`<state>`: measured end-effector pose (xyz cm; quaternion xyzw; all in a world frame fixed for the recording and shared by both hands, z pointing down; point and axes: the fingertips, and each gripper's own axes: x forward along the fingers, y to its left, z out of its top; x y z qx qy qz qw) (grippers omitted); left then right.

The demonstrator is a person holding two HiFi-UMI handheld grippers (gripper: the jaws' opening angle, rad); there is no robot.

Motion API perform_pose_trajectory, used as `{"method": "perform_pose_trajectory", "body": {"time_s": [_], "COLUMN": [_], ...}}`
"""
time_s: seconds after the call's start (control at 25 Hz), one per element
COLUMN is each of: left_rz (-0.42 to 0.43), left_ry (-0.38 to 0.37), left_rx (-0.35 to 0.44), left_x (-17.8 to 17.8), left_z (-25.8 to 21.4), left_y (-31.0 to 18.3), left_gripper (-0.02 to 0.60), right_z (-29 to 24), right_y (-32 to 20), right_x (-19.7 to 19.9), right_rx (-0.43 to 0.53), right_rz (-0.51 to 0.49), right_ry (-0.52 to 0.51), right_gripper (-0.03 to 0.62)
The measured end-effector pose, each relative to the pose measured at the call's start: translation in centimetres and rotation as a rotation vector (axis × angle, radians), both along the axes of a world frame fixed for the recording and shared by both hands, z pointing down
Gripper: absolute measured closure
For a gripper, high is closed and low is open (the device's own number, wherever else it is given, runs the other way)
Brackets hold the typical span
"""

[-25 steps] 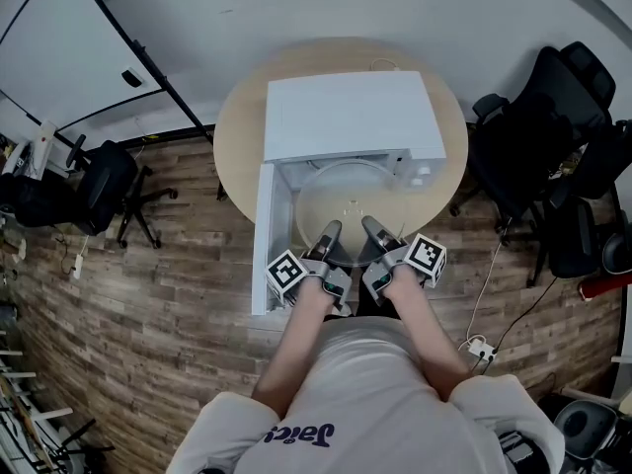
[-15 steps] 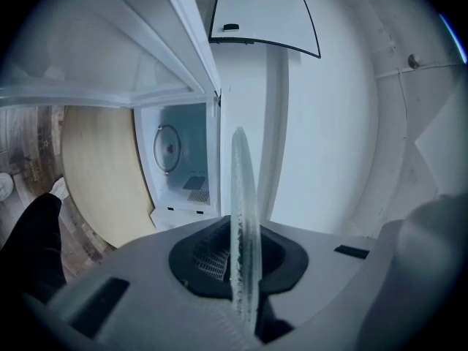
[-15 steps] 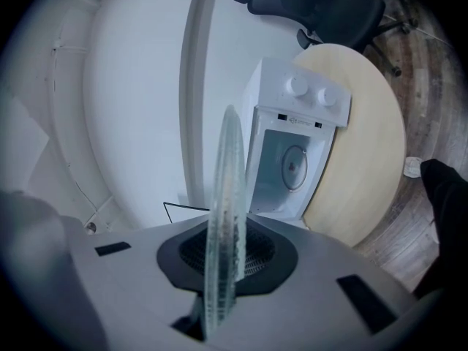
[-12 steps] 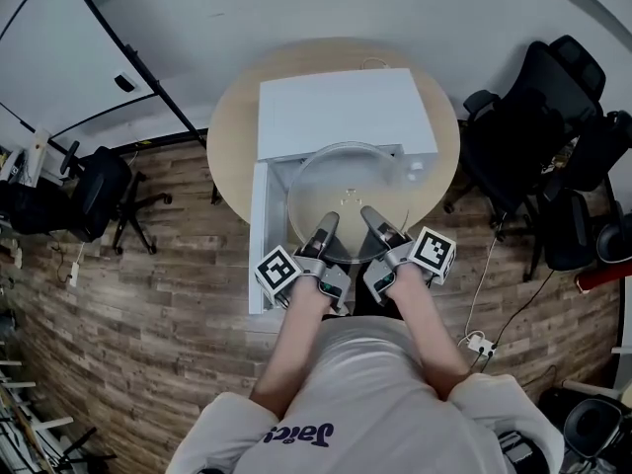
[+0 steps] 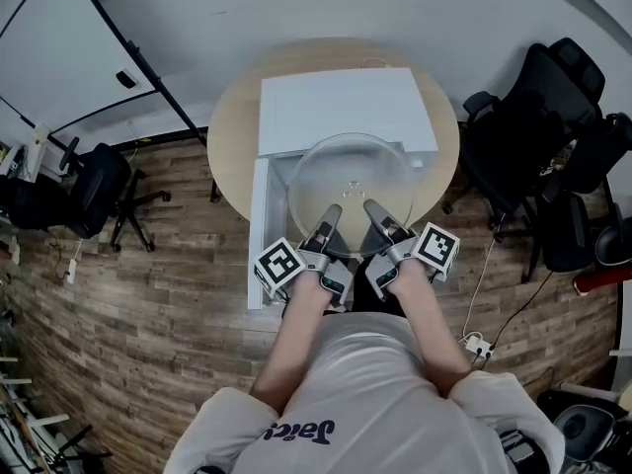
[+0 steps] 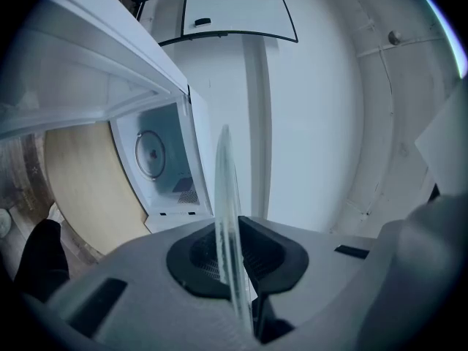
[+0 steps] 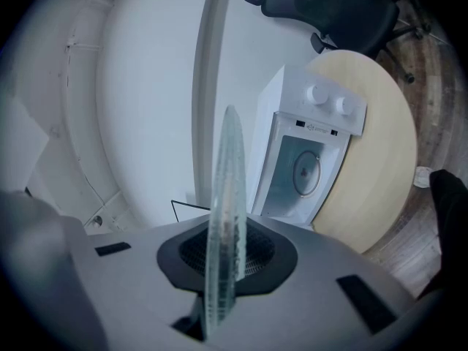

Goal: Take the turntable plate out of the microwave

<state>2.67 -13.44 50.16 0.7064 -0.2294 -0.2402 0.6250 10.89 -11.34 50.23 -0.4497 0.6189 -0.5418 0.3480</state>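
Raised above the microwave [image 5: 346, 112], the turntable plate [image 5: 353, 181] sits level; left gripper [image 5: 332, 212] and right gripper [image 5: 373, 208], held out level side by side, pinch its near rim.

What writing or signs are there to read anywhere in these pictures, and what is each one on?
"Jaics", or close to it: purple print on the person's shirt, blurry.
Dark print on the microwave, under its knobs: too small to read.
Two marker cubes: black square patterns, no letters.
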Motion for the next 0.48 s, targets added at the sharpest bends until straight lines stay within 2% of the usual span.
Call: {"method": "perform_pose_trajectory", "body": {"time_s": [0.2,0.48], "left_rz": [-0.016,0.004], "left_ry": [-0.023,-0.043], "left_rx": [0.005,-0.016], "left_x": [-0.2,-0.3], "left_z": [0.1,1.5], "left_y": [0.0,0.4], "left_gripper": [0.546,0.546], "right_z": [0.4,1.7], "right_y": [0.2,0.5], "right_x": [-0.3,-0.4], "right_rx": [-0.029,-0.048], "right_rz": [0.005,0.003], "right_ry": [-0.038,-0.047], "right_gripper": [0.557,0.556]}}
